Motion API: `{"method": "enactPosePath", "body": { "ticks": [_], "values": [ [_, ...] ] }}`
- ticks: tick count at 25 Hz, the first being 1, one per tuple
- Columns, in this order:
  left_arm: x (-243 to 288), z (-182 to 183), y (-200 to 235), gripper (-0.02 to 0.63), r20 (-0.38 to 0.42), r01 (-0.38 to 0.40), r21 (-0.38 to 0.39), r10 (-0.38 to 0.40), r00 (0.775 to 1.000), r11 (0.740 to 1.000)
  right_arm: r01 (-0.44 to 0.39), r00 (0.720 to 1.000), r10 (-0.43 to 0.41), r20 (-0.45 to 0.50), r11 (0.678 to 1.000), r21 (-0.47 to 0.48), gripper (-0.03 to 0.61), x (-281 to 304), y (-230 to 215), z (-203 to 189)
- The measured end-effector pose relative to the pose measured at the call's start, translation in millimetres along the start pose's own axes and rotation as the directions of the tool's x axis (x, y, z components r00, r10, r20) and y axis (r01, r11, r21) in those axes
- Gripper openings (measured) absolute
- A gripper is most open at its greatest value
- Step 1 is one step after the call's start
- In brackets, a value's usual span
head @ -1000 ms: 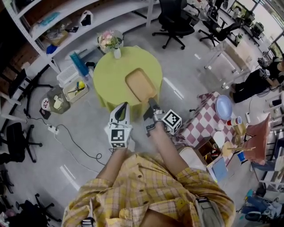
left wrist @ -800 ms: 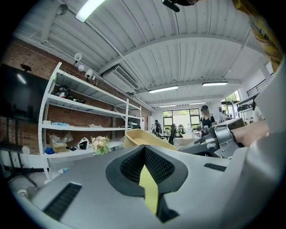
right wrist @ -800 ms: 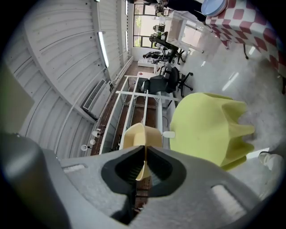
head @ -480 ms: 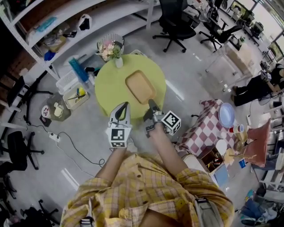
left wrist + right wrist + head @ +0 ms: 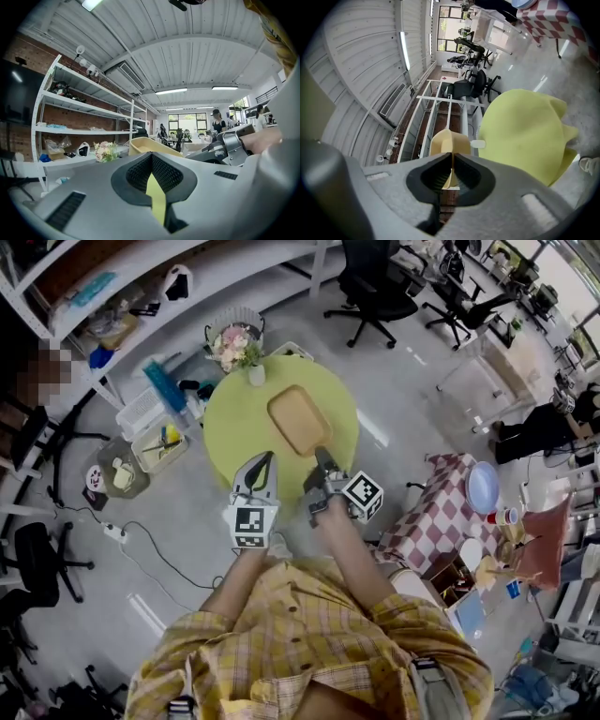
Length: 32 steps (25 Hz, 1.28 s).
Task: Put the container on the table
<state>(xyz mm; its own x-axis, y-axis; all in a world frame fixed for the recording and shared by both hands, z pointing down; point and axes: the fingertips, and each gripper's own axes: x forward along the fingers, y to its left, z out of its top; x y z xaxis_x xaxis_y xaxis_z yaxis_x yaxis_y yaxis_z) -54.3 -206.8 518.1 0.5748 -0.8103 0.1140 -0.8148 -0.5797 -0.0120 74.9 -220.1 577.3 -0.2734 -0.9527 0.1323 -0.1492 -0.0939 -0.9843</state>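
- Near the middle of the head view, the right gripper (image 5: 322, 457) has its jaws pinched on the near rim of the container (image 5: 296, 418).
- Its own view shows the tan rim caught between the dark pads, with the rest of the container reaching away beyond the jaws.
- The container is a shallow tan tray, and in the head view it lies over the round green table (image 5: 234, 423), right of the table's centre.
- Whether its underside touches the cloth or hangs just above it cannot be told.
- The left gripper (image 5: 265, 461) sits just left of the right one, at the table's near edge, and is apart from the container.
- Its jaws are drawn together with only a thin slit between the pads, and they hold nothing; green cloth shows through the slit.
- Flowers (image 5: 234, 336) stand at the table's far edge, toward the upper left of the frame.
- White shelves (image 5: 112, 298) run along the upper left, and a black chair (image 5: 370, 282) is at the top.
- A checked cloth (image 5: 433, 504) shows at the right.
- A yellow plaid shirt (image 5: 309, 643) fills the bottom of the frame.
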Motion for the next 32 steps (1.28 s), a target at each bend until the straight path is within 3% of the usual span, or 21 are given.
{"method": "enactPosePath", "body": {
  "ticks": [16, 32],
  "values": [
    [19, -16, 24, 0.006, -0.031, 0.007, -0.027, -0.008, 0.999, 1.0, 0.052, 0.999, -0.052, -0.002, 0.999, 0.004, 0.017, 30, -15, -2],
    [59, -13, 24, 0.006, -0.055, -0.024, -0.014, 0.024, 0.998, 1.0, 0.09, 0.995, -0.089, -0.053, 0.996, 0.008, 0.017, 63, -35, 28]
  ]
}}
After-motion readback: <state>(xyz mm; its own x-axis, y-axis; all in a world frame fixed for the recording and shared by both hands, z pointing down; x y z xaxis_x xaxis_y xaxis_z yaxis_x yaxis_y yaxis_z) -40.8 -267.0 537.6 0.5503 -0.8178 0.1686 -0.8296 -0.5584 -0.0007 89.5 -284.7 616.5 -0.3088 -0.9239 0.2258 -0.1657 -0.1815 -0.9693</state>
